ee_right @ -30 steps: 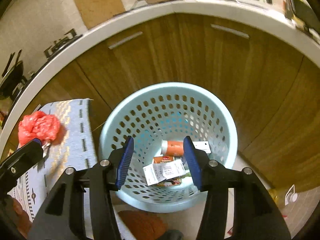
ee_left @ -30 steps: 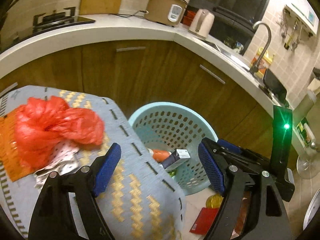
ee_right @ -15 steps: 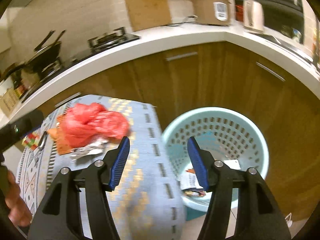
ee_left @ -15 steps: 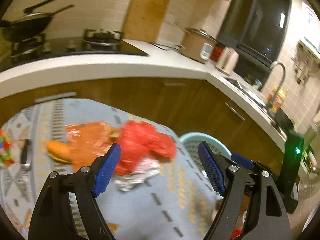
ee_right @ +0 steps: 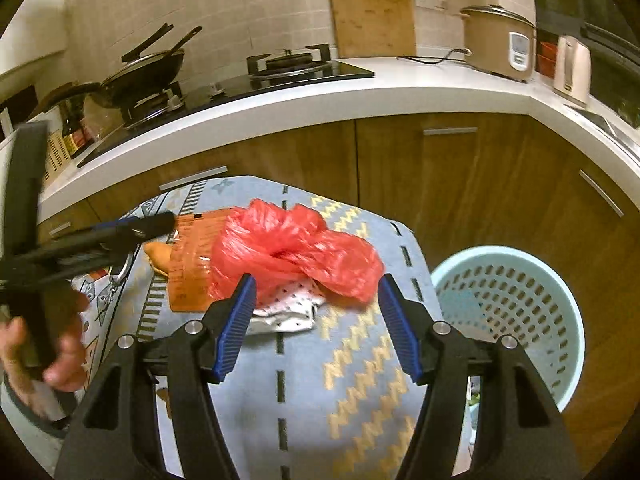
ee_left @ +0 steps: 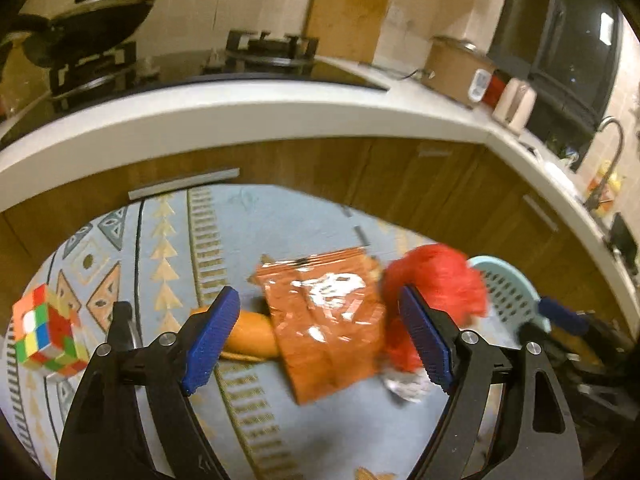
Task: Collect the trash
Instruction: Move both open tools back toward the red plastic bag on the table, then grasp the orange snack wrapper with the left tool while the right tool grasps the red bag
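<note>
A crumpled red plastic bag (ee_right: pixel 296 248) lies on the blue patterned tablecloth (ee_right: pixel 352 360), over a white dotted wrapper (ee_right: pixel 292 312) and beside an orange foil packet (ee_right: pixel 188 264). My right gripper (ee_right: pixel 316 328) is open and empty, just short of the red bag. My left gripper (ee_left: pixel 320 340) is open and empty above the orange packet (ee_left: pixel 324 320); the red bag (ee_left: pixel 436 284) is at its right finger. A bread roll (ee_left: pixel 252 332) lies partly under the packet. The light blue perforated trash basket (ee_right: pixel 516 304) stands on the floor right of the table.
A Rubik's cube (ee_left: pixel 44 332) sits at the table's left. Wooden cabinets and a white counter (ee_right: pixel 320 100) with stove, wok, rice cooker and kettle curve behind. The left gripper (ee_right: pixel 100 240) and the hand holding it show at the right wrist view's left.
Both grippers have swung away from the basket to the table. The right one now faces the red bag, the left one the orange packet. Both stayed open.
</note>
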The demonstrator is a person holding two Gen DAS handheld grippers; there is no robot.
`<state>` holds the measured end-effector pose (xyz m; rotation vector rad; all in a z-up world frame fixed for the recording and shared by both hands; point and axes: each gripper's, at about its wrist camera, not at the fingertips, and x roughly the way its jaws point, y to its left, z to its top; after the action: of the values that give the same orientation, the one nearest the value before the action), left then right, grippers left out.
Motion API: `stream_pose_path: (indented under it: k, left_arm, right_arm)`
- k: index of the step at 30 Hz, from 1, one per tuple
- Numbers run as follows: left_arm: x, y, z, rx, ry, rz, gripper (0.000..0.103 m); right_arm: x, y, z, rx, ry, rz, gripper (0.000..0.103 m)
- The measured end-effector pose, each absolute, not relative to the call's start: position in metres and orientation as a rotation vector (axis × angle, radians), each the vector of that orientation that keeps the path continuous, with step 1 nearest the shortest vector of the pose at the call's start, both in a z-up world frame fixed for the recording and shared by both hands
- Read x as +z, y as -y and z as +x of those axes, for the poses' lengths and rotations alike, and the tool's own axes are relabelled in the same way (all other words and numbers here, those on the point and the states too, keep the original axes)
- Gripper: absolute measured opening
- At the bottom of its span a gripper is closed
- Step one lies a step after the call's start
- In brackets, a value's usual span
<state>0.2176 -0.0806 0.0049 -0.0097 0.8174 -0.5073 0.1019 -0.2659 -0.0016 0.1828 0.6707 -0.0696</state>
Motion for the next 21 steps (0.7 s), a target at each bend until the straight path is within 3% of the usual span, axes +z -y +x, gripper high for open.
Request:
stream_pose_path:
  k: [10, 21]
  left_arm:
    - [-0.035, 0.097, 0.256, -0.563, -0.921, 0.014, 0.082]
    - [-0.035, 0.106, 0.224, -0.507, -0.842, 0.136, 0.051]
  right_arm:
    - [0.0, 0.264, 0.121, -0.057, -0.678, 0.183, 0.06]
    - [-0.003, 0.256, 0.134, -0.047, -0.687, 0.19, 0.06]
